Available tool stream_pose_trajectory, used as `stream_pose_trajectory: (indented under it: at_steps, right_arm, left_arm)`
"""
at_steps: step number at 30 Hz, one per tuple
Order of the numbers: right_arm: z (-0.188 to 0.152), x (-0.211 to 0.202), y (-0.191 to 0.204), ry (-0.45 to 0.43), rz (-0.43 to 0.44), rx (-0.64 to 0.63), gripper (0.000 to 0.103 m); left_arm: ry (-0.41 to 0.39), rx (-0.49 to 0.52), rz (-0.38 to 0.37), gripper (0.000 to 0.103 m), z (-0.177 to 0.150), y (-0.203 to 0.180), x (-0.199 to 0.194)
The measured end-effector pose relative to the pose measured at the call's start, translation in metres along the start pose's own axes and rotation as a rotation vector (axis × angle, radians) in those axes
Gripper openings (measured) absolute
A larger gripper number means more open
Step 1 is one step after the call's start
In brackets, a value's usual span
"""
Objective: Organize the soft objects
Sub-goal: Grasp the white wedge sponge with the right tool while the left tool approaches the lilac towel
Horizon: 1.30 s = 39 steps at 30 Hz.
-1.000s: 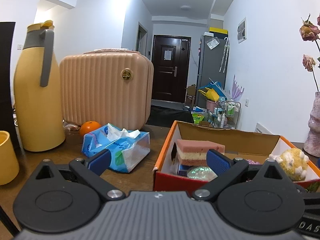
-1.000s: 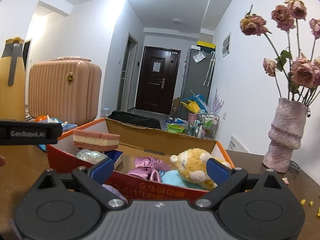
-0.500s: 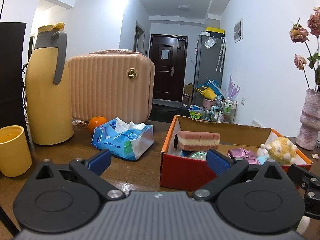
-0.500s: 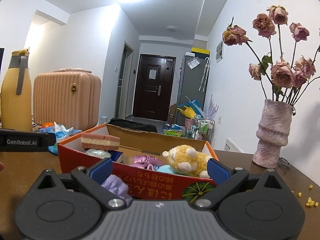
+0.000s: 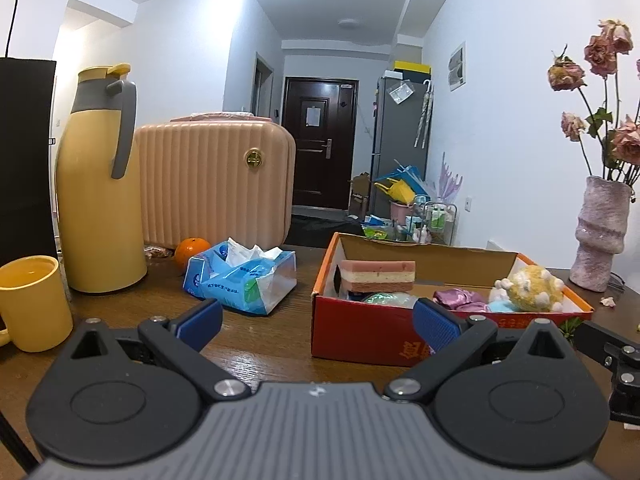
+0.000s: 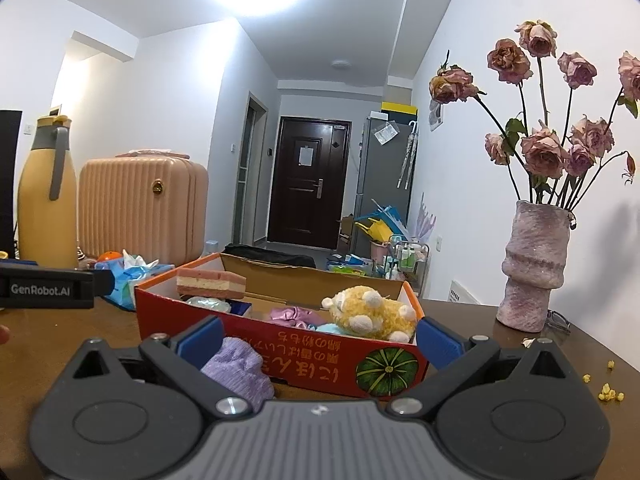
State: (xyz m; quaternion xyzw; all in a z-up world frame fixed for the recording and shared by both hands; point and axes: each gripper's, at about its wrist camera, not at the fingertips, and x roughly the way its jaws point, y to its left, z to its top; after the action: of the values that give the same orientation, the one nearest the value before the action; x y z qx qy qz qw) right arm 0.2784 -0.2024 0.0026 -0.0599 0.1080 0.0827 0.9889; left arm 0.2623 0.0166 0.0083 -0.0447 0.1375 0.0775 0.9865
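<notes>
A red cardboard box (image 5: 372,332) (image 6: 280,344) stands on the brown table. Inside it lie a pink layered sponge (image 5: 376,276) (image 6: 211,283), a yellow plush toy (image 5: 530,290) (image 6: 370,312), a pink satin bow (image 5: 460,297) (image 6: 292,315) and a shiny pale ball (image 5: 390,301). A purple fuzzy cloth (image 6: 238,372) lies on the table in front of the box, just inside my right gripper's left finger. My right gripper (image 6: 319,338) is open, nothing clamped. My left gripper (image 5: 316,324) is open and empty, a short way back from the box.
A tissue pack (image 5: 242,280), an orange (image 5: 191,250), a yellow thermos (image 5: 100,192), a yellow mug (image 5: 32,302) and a pink case (image 5: 216,180) stand left of the box. A vase of dried roses (image 6: 534,270) stands right, with yellow crumbs (image 6: 608,390) nearby.
Both grippers have drawn back from the box, which now looks smaller and farther. The purple cloth has come into fuller view beside the right gripper's left finger.
</notes>
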Motion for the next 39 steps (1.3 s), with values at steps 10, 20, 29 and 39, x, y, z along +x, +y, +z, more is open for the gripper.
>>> stream_pose_trajectory:
  at_steps: [10,20,29,39]
  right_arm:
    - [-0.009,-0.019,-0.002,0.022,0.011,-0.009,0.103]
    - [-0.018,-0.026,-0.021,0.088,0.005,0.051,0.103]
    - [-0.031,-0.022,-0.046,0.177,-0.074,0.101,0.103]
    - [-0.051,-0.001,-0.075,0.331,-0.154,0.138,0.103]
  left_arm:
    - [-0.004,0.013,-0.043,0.103,-0.004,0.0,-0.022]
    - [0.034,0.021,-0.06,0.103,-0.012,-0.001,-0.031]
    - [0.072,0.045,-0.079,0.103,-0.019,-0.006,-0.032]
    - [0.097,0.039,-0.083,0.103,-0.021,-0.006,-0.029]
